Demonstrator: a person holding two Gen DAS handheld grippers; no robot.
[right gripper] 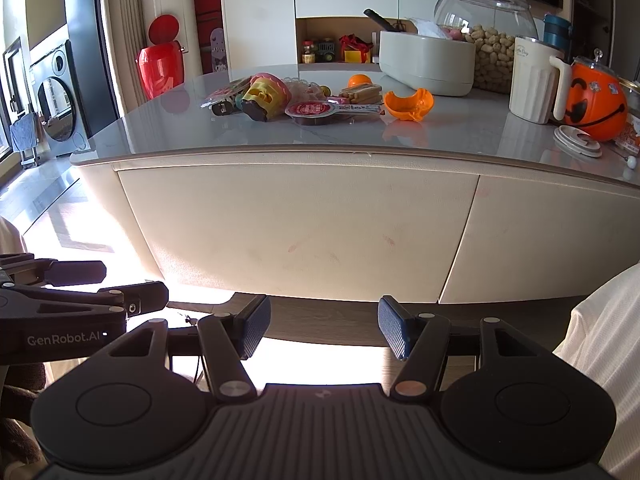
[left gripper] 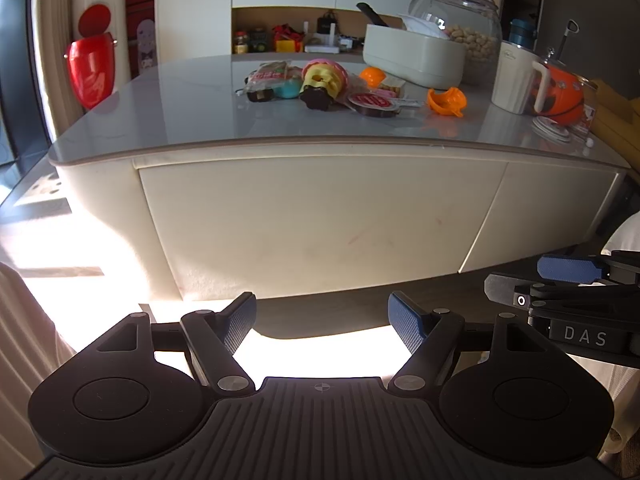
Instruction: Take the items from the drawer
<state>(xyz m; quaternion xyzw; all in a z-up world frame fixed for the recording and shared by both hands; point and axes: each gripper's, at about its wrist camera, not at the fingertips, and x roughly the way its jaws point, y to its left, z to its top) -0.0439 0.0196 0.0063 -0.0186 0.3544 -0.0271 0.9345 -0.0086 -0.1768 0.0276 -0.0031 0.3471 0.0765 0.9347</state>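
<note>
I have the left gripper [left gripper: 322, 322] low in front of the cream cabinet, its blue-padded fingers spread apart with nothing between them, only bright sunlit floor showing through the gap. The wide cream drawer front [left gripper: 320, 216] stands just ahead of and above those fingers, flush with the cabinet and not touched by them. To its right a narrower cream panel [left gripper: 548, 208] sits behind a thin seam.

My right gripper [right gripper: 324, 326] is just beside the left one, level with it; its jaws are likewise spread and empty. Both tools point forward and tilt downward toward the foot of the cabinet. From the right wrist view, the same drawer front [right gripper: 296, 224] lies straight ahead, apart from the fingertips.

On the grey glossy countertop [right gripper: 280, 136] above I see, from the left, a red swing-lid bin [right gripper: 160, 66] behind the corner, a pile of wrapped snacks and toys [right gripper: 276, 98], an orange plastic half-shell [right gripper: 410, 104], a cream oval tub [right gripper: 426, 62], a glass jar of peanuts [right gripper: 486, 28], a white ribbed mug [right gripper: 534, 80] and an orange pumpkin-face bucket [right gripper: 596, 100]. A white sleeve [right gripper: 600, 340] shows at the right edge.
</note>
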